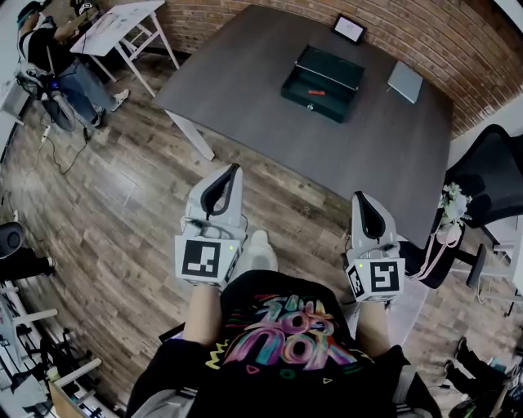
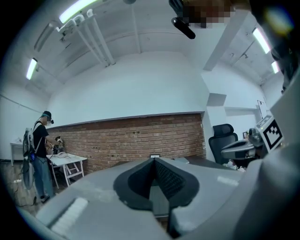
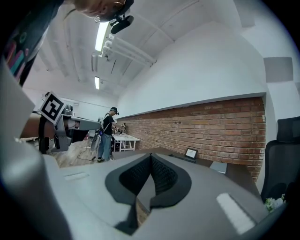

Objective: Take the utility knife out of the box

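A dark green box [image 1: 322, 83] lies open on the grey table [image 1: 245, 90], far ahead of me. Inside it shows a small red item [image 1: 315, 93] that looks like the utility knife. My left gripper [image 1: 234, 169] hangs over the wooden floor, short of the table's near edge, jaws shut and empty. My right gripper [image 1: 358, 197] is level with it on the right, by the table's near edge, also shut with nothing held. The left gripper view shows that gripper [image 2: 153, 161] with its pads meeting, and the right gripper view shows the same for the right gripper [image 3: 151, 157].
A small tablet [image 1: 349, 28] and a flat grey slab [image 1: 405, 81] lie on the table behind and beside the box. A black office chair [image 1: 490, 175] stands at the right. At the far left, a person [image 1: 49, 49] stands by a white folding table [image 1: 122, 24].
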`<act>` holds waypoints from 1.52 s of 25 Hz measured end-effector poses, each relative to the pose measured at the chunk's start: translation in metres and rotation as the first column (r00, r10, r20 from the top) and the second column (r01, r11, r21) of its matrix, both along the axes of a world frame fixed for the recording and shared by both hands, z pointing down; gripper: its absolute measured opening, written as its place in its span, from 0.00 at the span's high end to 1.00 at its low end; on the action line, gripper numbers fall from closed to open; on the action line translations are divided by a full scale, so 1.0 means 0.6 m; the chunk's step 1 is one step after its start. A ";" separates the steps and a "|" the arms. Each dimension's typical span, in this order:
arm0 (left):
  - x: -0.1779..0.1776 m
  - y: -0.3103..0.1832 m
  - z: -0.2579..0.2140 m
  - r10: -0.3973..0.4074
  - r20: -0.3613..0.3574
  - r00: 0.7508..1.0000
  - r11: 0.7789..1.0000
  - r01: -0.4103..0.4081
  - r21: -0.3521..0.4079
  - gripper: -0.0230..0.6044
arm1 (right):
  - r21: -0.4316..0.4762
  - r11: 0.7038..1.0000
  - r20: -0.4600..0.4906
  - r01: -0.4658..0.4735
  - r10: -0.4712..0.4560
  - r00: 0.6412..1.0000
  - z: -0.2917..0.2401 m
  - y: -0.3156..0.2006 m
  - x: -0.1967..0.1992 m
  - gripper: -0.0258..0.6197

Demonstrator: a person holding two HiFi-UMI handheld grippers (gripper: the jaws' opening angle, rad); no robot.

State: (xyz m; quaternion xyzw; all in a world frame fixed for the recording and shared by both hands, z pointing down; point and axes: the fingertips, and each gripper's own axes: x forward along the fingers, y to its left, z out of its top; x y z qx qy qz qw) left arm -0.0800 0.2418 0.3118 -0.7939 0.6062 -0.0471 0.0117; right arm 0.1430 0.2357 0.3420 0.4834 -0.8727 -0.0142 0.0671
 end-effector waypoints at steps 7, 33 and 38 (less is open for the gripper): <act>-0.069 -0.091 0.004 0.025 -0.023 0.999 0.999 -0.025 -0.021 0.96 | -0.008 0.999 -0.021 -0.031 0.031 0.999 0.001 -0.085 -0.069 0.96; -0.095 -0.293 0.049 0.114 -0.068 0.991 0.990 -0.119 -0.075 0.96 | -0.053 0.995 -0.075 -0.082 0.078 0.994 0.039 -0.274 -0.130 0.96; -0.079 -0.379 0.047 0.127 -0.063 0.990 0.988 -0.132 -0.077 0.96 | -0.057 0.994 -0.069 -0.092 0.088 0.994 0.037 -0.357 -0.118 0.96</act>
